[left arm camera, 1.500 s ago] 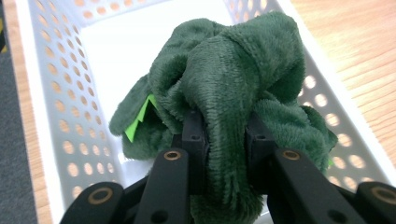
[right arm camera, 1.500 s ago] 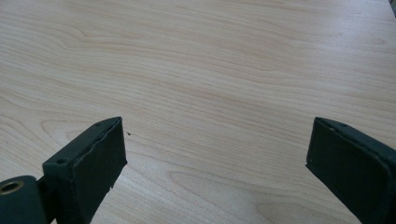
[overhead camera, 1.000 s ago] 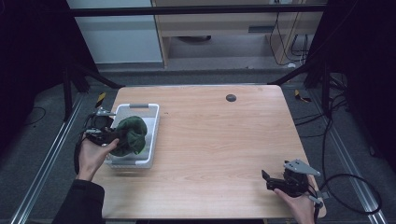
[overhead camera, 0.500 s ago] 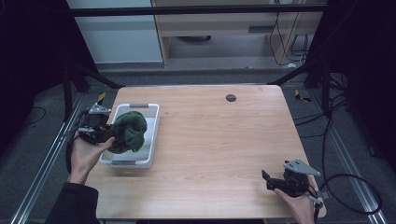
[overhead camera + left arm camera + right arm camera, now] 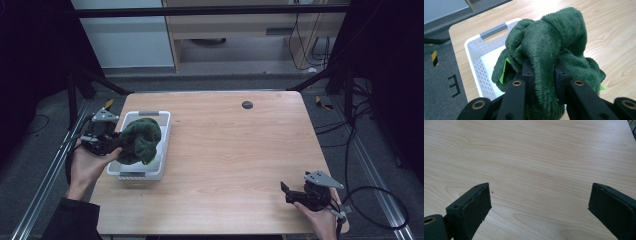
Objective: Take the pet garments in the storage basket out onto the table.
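Observation:
A dark green plush cloth (image 5: 140, 140) hangs bunched over the white perforated basket (image 5: 162, 150) at the table's left side. My left gripper (image 5: 116, 141) is shut on a fold of that cloth (image 5: 549, 47), which bulges up between and over the black jaws; a bright green tag (image 5: 504, 71) sticks out of it. The basket (image 5: 477, 57) lies below the cloth with its grey handle slot toward the far end. My right gripper (image 5: 286, 192) rests near the table's front right corner, its fingers (image 5: 471, 205) wide open over bare wood.
A small dark round hole (image 5: 247, 104) sits near the far edge of the wooden table (image 5: 240, 150). Cables (image 5: 380, 200) trail on the floor to the right. Black frame posts (image 5: 75, 90) stand off the table's left corner.
My left gripper has lifted the green cloth and drawn it toward the basket's left rim. The right gripper has stayed where it was.

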`<state>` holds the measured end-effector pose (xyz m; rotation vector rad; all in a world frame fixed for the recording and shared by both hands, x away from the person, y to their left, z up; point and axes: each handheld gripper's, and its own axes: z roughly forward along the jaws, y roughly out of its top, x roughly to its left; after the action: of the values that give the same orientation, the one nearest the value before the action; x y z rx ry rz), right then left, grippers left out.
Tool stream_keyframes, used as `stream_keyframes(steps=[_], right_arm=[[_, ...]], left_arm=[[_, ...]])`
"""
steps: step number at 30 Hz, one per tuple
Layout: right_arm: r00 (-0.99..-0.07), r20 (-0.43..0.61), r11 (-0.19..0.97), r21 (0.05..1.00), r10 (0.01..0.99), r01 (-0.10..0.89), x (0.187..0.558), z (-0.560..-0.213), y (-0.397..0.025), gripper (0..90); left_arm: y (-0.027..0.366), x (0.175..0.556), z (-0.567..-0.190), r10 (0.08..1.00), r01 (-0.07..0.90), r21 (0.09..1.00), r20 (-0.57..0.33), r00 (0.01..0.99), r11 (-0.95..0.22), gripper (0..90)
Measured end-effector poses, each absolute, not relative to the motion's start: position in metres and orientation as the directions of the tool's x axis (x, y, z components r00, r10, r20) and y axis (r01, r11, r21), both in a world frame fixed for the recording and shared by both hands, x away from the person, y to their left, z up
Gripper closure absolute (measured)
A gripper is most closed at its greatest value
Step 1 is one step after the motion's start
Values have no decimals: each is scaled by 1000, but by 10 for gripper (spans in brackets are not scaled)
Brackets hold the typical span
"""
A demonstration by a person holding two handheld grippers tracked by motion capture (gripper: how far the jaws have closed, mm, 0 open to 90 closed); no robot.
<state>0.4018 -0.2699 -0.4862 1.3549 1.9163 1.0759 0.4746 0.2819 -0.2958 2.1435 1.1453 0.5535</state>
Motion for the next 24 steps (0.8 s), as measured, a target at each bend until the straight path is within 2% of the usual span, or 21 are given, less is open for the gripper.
stream_keyframes(steps=[24], right_arm=[[-339, 11, 169, 851, 941, 498, 402, -486, -270, 42]], left_arm=[[241, 459, -276, 748, 499, 689, 96, 656, -526, 751]])
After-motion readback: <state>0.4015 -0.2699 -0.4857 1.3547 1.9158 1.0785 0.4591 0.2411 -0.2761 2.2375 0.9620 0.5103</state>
